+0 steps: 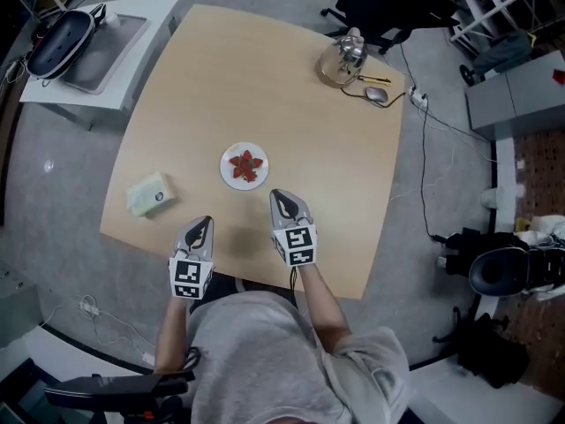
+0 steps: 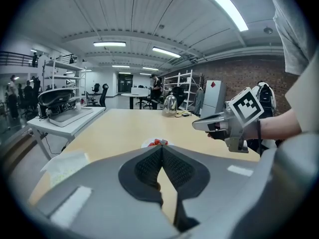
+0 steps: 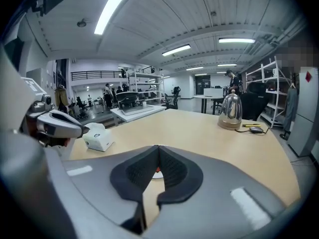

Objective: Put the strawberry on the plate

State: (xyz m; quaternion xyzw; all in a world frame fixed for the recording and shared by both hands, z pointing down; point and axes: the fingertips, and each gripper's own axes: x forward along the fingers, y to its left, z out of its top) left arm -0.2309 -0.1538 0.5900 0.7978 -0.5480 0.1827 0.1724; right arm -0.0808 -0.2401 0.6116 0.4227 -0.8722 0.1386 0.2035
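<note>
The strawberry (image 1: 245,163) lies on the plate (image 1: 227,174) at frame center. Below it, your left gripper (image 1: 202,227) and right gripper (image 1: 281,198) are pressed together, empty. The task looks done.

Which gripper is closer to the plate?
The right gripper, just to the right of the plate; the left gripper hangs farther back, nearer the person.
</note>
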